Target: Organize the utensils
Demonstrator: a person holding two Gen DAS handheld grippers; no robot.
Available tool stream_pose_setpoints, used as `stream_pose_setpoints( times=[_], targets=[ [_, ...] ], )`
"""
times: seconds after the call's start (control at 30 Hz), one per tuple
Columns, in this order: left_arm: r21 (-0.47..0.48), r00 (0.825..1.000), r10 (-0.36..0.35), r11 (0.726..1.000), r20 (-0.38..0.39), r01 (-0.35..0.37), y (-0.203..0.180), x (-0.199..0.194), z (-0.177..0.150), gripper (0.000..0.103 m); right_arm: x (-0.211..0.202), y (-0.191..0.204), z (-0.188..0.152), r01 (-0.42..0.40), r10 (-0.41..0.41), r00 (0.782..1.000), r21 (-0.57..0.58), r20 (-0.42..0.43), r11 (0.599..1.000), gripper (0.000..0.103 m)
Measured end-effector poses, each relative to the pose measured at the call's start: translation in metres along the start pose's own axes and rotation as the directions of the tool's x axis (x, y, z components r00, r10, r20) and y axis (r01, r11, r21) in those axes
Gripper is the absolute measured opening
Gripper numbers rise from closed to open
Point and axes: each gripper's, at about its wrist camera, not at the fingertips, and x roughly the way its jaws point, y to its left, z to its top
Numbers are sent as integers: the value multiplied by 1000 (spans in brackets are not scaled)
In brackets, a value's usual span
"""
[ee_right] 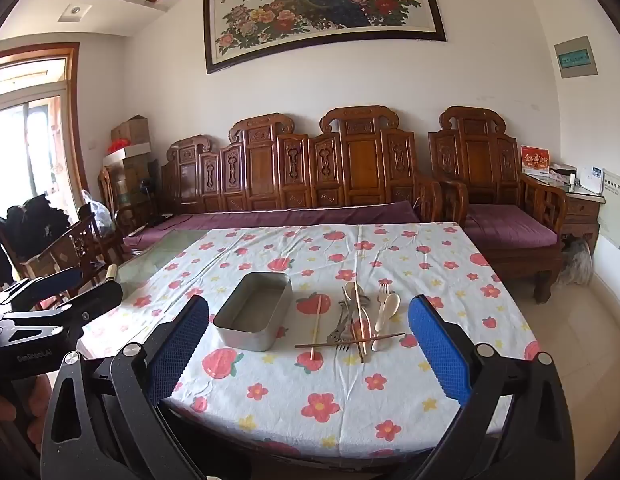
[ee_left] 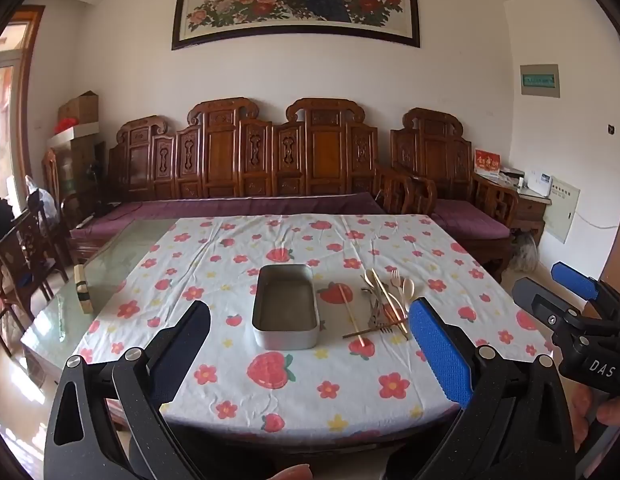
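Utensils [ee_left: 379, 306], left wrist view: a loose pile of chopsticks, metal forks and pale spoons lies on the flowered tablecloth [ee_left: 270, 396], just right of an empty metal tin [ee_left: 285, 334] that stands lengthwise near the table's middle. One pale chopstick [ee_left: 349, 314] lies apart, between tin and pile. A darker chopstick [ee_left: 375, 329] lies crosswise over the near ends of the others. The left gripper [ee_left: 310, 344] hangs over the near table edge, jaws spread wide, nothing between them. The right gripper [ee_left: 557, 292] shows at the right margin, also released and empty.

Right wrist view: the same pile [ee_right: 361, 320] sits ahead of the right gripper [ee_right: 308, 340], well apart from its fingertips; the tin [ee_right: 252, 330] lies to its left. A cream spoon and fork [ee_right: 387, 308] rest side by side at the pile's right. The left gripper [ee_right: 66, 292] appears at the left edge.

Hazards, as judged from this layout: the pieces overlap, so closing on one likely drags or flips its neighbours. The crosswise chopstick may roll or pivot off when anything beneath it is lifted. Thin, flat handles on soft cloth offer little purchase; the jaws may pinch the fabric and shift the cloth, and the tin with it. A long piece released at an angle may bridge the tin's rim rather than drop inside.
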Motion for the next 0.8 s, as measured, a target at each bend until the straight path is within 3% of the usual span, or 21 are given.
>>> stream_pose_setpoints(
  times=[0.8],
  targets=[
    [3, 1000, 4, 1000, 13, -4, -1, -2, 1, 97, -3, 0, 0, -3, 3, 1000, 3, 2, 1000, 100]
  ],
)
